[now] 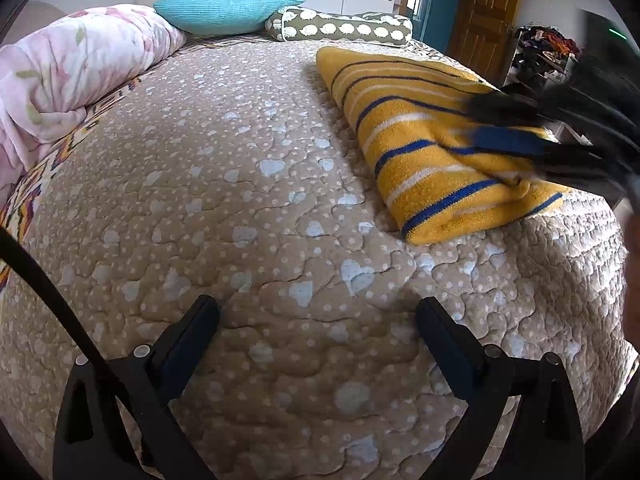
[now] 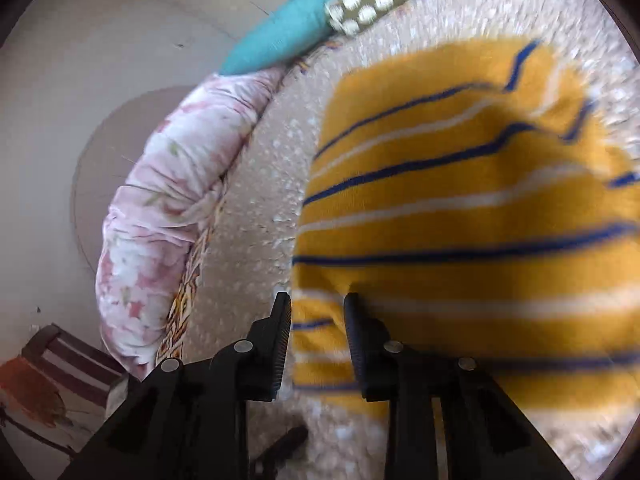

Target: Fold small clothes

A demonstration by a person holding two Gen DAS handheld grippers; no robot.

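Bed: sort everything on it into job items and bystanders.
Job: yellow striped garment, folded on the quilt; right gripper at its edge, jaws partly apart; left gripper open above bare quilt.

Bystanders: teal pillow, patterned bolster, pink floral duvet.

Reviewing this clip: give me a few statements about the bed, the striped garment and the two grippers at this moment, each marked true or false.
1. The yellow striped garment lies folded on the quilt. True.
2. The left gripper is clamped on the garment. False: it hangs open over bare quilt, holding nothing.
3. The right gripper is at the garment's edge. True: its jaws stand partly open there.
4. The turquoise pillow rests on top of the garment. False: it lies at the far end of the bed, apart from it.
5. A pink floral blanket is bunched along one side of the bed. True.
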